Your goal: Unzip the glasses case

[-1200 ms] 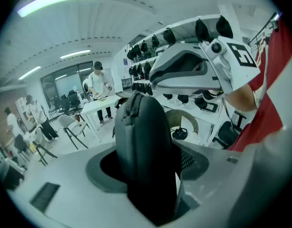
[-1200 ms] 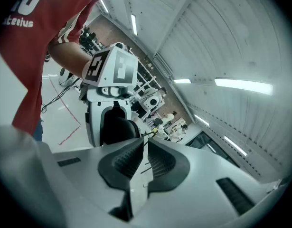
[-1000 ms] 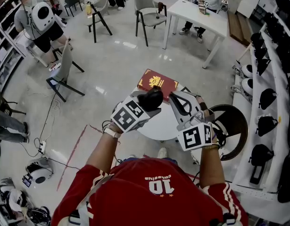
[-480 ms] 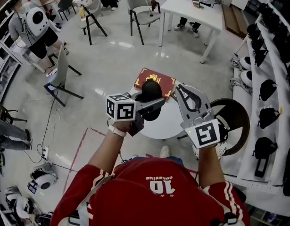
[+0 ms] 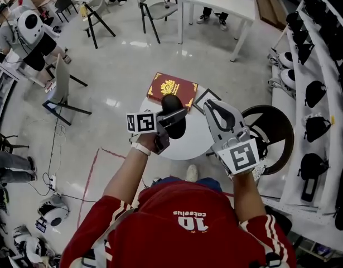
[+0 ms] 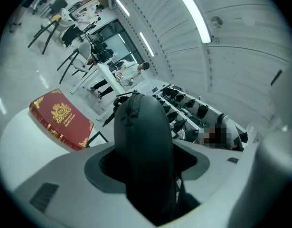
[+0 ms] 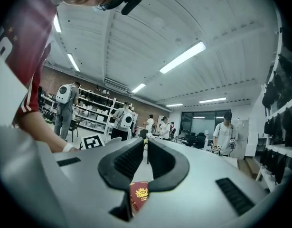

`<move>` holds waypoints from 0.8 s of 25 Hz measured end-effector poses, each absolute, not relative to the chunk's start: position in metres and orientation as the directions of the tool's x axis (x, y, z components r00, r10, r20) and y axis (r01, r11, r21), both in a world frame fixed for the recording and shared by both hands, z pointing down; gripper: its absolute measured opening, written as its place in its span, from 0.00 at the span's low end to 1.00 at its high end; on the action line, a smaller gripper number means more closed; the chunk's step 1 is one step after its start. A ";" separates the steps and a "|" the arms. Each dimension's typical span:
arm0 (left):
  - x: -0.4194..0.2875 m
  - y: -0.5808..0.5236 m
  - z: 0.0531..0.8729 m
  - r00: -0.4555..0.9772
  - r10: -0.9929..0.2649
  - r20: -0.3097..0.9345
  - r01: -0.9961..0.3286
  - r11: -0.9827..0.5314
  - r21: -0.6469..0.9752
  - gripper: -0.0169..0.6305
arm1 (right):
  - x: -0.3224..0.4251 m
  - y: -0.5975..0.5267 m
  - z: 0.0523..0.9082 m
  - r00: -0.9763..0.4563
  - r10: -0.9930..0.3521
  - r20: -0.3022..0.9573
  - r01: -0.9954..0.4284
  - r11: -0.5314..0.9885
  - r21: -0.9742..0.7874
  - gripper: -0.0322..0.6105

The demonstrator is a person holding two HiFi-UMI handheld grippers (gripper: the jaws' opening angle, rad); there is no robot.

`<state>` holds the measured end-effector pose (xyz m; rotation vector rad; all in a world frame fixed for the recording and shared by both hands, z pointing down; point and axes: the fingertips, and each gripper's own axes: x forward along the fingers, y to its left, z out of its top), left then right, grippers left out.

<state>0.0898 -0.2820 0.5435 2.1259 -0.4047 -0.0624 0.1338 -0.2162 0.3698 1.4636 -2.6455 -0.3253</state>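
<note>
The left gripper (image 5: 172, 118) is clamped across the black glasses case (image 6: 143, 146), its jaws standing wide on either side of the case body, which fills the gap between them with the zipper seam running over its rounded end. The case is held in the air above the round white table (image 5: 199, 141), just in front of a red book (image 5: 172, 88) lying on the table's far edge. The right gripper (image 7: 146, 148) is beside the case and apart from it, its jaws drawn together with nothing between them.
</note>
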 end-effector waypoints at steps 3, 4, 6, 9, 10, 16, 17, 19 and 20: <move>0.097 -0.291 0.585 0.941 -0.306 0.143 -0.276 -0.454 0.847 0.46 | 0.142 -0.219 0.384 -0.547 -0.837 0.000 -0.813 0.531 0.240 0.08; 0.100 -0.294 0.601 0.940 -0.305 0.155 -0.282 -0.437 0.854 0.46 | 0.145 -0.220 0.390 -0.549 -0.836 0.008 -0.810 0.534 0.242 0.08; 0.104 -0.299 0.631 0.934 -0.309 0.180 -0.299 -0.397 0.868 0.46 | 0.153 -0.224 0.401 -0.550 -0.835 0.026 -0.808 0.539 0.238 0.08; 0.106 -0.305 0.675 0.924 -0.309 0.224 -0.329 -0.343 0.880 0.46 | 0.159 -0.230 0.417 -0.554 -0.831 0.054 -0.801 0.550 0.236 0.08; 0.107 -0.307 0.689 0.921 -0.307 0.240 -0.339 -0.329 0.881 0.46 | 0.160 -0.232 0.423 -0.555 -0.829 0.064 -0.797 0.553 0.242 0.08; 0.109 -0.310 0.766 0.901 -0.269 0.340 -0.404 -0.236 0.884 0.46 | 0.162 -0.238 0.450 -0.554 -0.823 0.128 -0.787 0.567 0.242 0.08; 0.108 -0.311 0.778 0.898 -0.260 0.355 -0.413 -0.222 0.883 0.46 | 0.162 -0.237 0.454 -0.551 -0.823 0.136 -0.787 0.567 0.243 0.08; 0.107 -0.312 0.800 0.892 -0.245 0.380 -0.429 -0.198 0.881 0.46 | 0.167 -0.235 0.462 -0.539 -0.828 0.152 -0.793 0.560 0.240 0.08; 0.107 -0.313 0.809 0.890 -0.240 0.389 -0.435 -0.187 0.881 0.46 | 0.170 -0.234 0.465 -0.531 -0.833 0.159 -0.800 0.554 0.232 0.08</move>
